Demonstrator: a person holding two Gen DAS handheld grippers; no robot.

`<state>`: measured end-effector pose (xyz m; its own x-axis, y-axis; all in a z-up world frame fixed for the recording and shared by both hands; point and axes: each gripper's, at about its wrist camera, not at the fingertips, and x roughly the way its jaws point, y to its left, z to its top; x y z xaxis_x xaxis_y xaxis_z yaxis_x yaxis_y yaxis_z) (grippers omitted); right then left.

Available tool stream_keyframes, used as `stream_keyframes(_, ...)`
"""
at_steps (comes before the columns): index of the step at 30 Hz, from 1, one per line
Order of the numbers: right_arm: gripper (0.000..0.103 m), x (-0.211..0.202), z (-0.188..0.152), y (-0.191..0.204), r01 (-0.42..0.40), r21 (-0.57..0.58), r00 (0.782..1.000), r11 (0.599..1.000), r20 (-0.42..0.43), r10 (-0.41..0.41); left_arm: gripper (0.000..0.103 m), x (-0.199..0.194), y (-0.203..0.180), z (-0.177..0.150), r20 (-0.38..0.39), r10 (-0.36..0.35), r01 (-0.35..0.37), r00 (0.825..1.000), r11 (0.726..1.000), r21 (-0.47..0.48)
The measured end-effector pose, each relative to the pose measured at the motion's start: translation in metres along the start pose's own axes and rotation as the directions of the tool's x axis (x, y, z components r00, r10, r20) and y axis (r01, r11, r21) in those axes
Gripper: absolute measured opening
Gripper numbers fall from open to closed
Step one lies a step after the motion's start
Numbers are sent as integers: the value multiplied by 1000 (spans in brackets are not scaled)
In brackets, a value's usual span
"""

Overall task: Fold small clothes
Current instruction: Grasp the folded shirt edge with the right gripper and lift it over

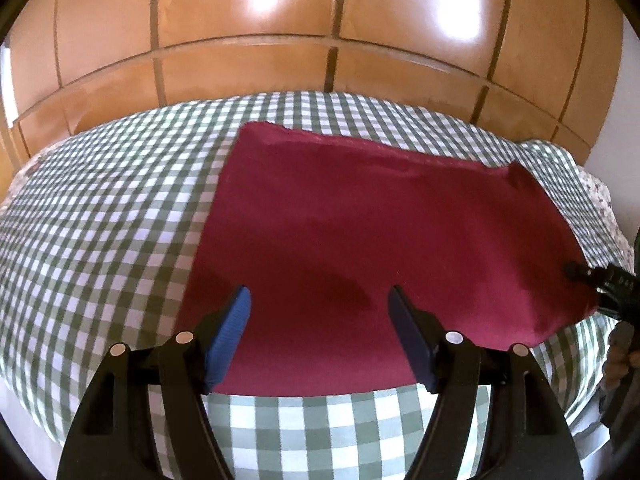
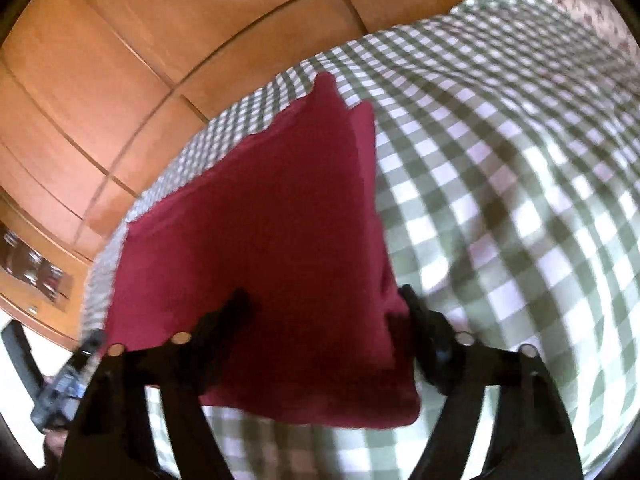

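Observation:
A dark red cloth [image 1: 380, 232] lies flat on a bed with a green-and-white checked cover [image 1: 100, 220]. My left gripper [image 1: 320, 304] hovers over the cloth's near edge. Its blue pads [image 1: 232, 320] stand wide apart and nothing is pinched between them. At the cloth's right corner the right gripper [image 1: 600, 284] shows at the picture's edge. The right wrist view is blurred. In it the red cloth [image 2: 260, 220] runs between the spread fingers of my right gripper [image 2: 324, 304], with the cloth's right edge beside one finger [image 2: 416, 312]. No pad visibly presses on it. The left gripper [image 2: 76, 372] appears at lower left.
Glossy wooden wardrobe doors [image 1: 320, 40] stand behind the bed. A flowered fabric [image 1: 600, 200] lies at the bed's far right. The cover [image 2: 520, 200] stretches away to the right. The bed's near edge drops off below the grippers. A hand [image 1: 618, 360] holds the right gripper.

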<state>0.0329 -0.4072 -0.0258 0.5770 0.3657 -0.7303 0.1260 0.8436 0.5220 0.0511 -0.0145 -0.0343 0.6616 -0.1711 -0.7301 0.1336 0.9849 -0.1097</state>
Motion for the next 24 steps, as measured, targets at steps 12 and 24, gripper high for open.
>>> stream_keyframes(12, 33, 10, 4, 22, 112, -115, 993, 987, -18, -115, 70, 15, 0, -6, -55, -38, 38, 998, 999, -4)
stream_keyframes(24, 30, -4, 22, 81, 15, -205, 1000, 979, 15, -12, 70, 3, 23, 4, -52, -237, 229, 970, 965, -125)
